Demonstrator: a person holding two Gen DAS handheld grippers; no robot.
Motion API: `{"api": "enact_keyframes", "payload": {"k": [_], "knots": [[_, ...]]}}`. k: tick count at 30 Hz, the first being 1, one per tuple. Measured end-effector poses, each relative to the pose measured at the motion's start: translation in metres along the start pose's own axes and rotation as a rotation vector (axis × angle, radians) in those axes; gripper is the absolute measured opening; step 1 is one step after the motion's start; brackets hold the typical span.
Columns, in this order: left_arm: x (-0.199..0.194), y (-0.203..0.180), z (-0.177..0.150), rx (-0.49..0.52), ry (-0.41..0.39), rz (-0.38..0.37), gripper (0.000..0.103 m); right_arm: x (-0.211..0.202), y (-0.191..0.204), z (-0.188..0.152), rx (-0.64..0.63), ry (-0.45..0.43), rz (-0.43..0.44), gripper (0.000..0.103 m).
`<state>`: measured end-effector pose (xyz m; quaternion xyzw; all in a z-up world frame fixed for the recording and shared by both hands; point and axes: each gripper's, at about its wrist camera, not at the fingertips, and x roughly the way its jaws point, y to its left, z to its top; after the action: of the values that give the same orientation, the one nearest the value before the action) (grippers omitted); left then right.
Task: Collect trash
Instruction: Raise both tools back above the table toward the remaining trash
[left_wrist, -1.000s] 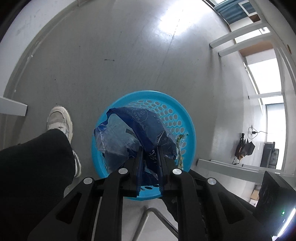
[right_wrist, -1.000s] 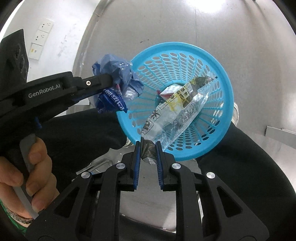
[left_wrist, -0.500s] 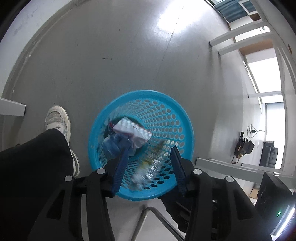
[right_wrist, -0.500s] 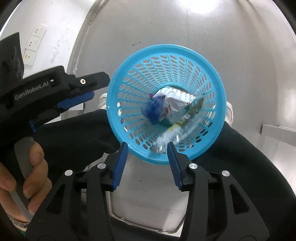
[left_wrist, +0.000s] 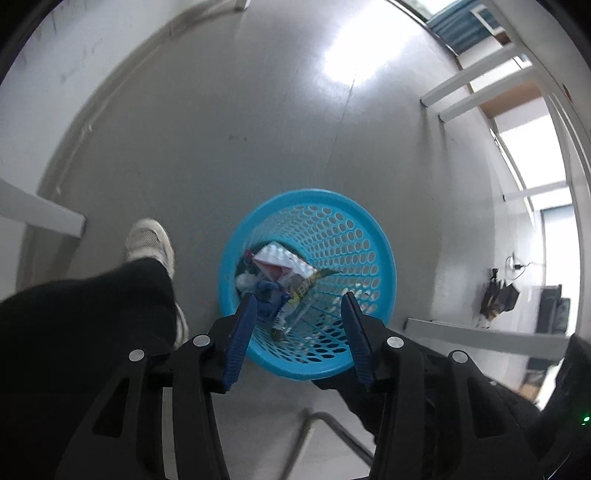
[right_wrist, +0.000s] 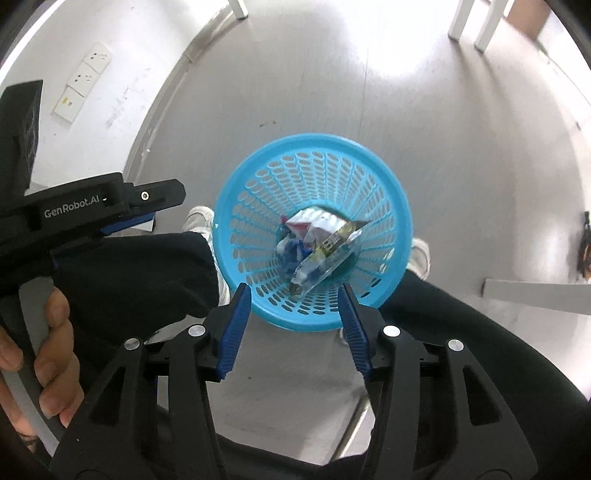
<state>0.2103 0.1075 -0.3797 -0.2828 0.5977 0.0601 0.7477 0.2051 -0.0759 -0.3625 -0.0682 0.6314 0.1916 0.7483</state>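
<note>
Trash (left_wrist: 280, 273) lies heaped at the bottom of the blue perforated basket (left_wrist: 373, 236), which stands on the grey floor (left_wrist: 258, 129) in the lower middle of both wrist views. In the pile, a white crumpled wrapper (right_wrist: 314, 227) sits uppermost, a clear plastic packet (right_wrist: 325, 258) with yellow and black print leans slantwise against the basket wall, and a dark blue bag (left_wrist: 267, 291) is tucked lower left of it. The left gripper (left_wrist: 299, 306) hangs above the near rim with its blue-padded jaws spread wide and nothing between them. The right gripper (right_wrist: 295, 299) is likewise spread apart and bare over the near rim. In the right wrist view the left tool shows at the left edge, held by a hand (right_wrist: 48, 354). A white shoe (left_wrist: 149, 240) stands on the floor left of the basket, beside a black trouser leg (left_wrist: 81, 332).
</note>
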Motion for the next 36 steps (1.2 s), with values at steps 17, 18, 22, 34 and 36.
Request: {"api": "enact_keyframes", "payload": {"k": [17,18,22,34,36], "knots": [[-0.112,-0.016,-0.070,0.199,-0.195,0.040,0.054,-0.123,0.024,-0.079,-0.096,-0.293,-0.019,0.061],[-0.121,-0.017,-0.075,0.210,-0.207,0.039,0.055,-0.129,0.024,-0.084,-0.100,-0.316,-0.028,0.064],[-0.157,-0.016,-0.093,0.260,-0.280,0.016,0.066,-0.163,0.022,-0.105,-0.105,-0.399,-0.036,0.064],[-0.250,-0.029,-0.147,0.421,-0.524,0.003,0.097,-0.258,0.030,-0.146,-0.148,-0.683,-0.070,0.086],[-0.266,-0.031,-0.151,0.433,-0.554,-0.021,0.097,-0.274,0.031,-0.146,-0.147,-0.727,-0.077,0.088]]}}
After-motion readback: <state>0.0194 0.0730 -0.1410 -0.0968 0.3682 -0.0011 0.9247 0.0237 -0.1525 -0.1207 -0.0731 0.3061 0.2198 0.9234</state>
